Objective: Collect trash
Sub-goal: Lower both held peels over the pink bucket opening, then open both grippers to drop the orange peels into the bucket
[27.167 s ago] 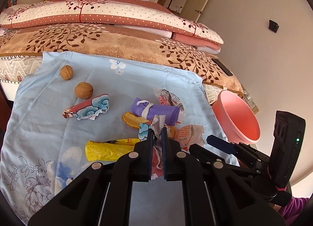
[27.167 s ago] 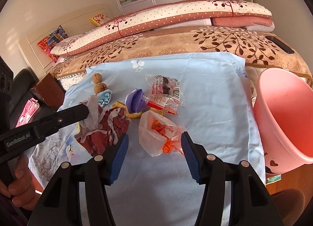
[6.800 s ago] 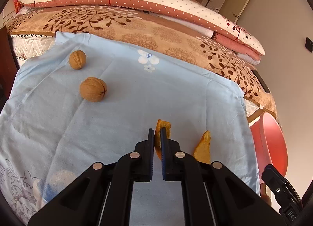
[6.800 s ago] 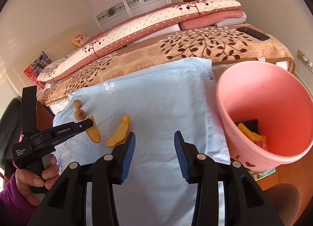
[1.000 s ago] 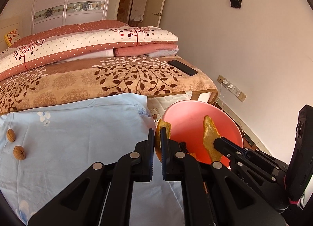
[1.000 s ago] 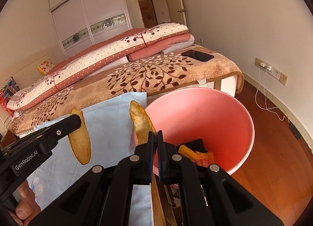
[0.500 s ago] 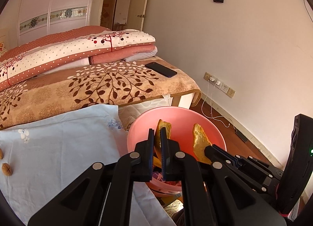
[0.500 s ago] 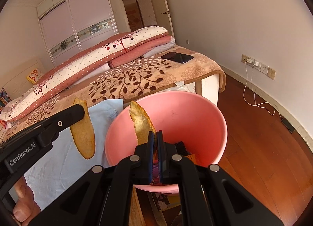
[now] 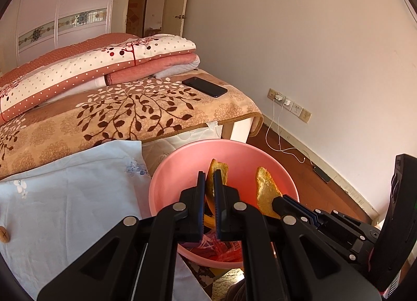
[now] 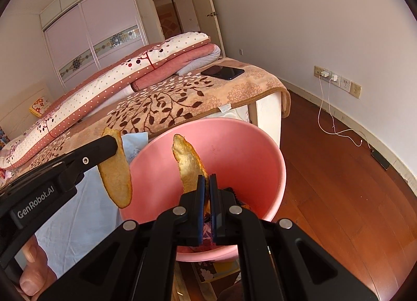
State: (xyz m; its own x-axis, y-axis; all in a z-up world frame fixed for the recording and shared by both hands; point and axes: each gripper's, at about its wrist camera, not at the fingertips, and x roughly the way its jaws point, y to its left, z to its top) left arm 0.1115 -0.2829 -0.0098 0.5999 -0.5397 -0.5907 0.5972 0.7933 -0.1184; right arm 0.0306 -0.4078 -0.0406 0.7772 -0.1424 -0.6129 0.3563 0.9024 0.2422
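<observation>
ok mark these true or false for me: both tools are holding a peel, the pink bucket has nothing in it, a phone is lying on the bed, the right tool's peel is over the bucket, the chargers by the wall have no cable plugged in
1. Both tools hold a peel. True: the left tool is shut on the left peel, the right tool on the right peel.
2. The pink bucket has nothing in it. False: wrappers and other trash lie at its bottom.
3. A phone lies on the bed. True, on the leaf-patterned blanket.
4. The right peel is over the bucket. True.
5. No cable is plugged in at the wall. False: a white cable runs from the sockets to the floor.
</observation>
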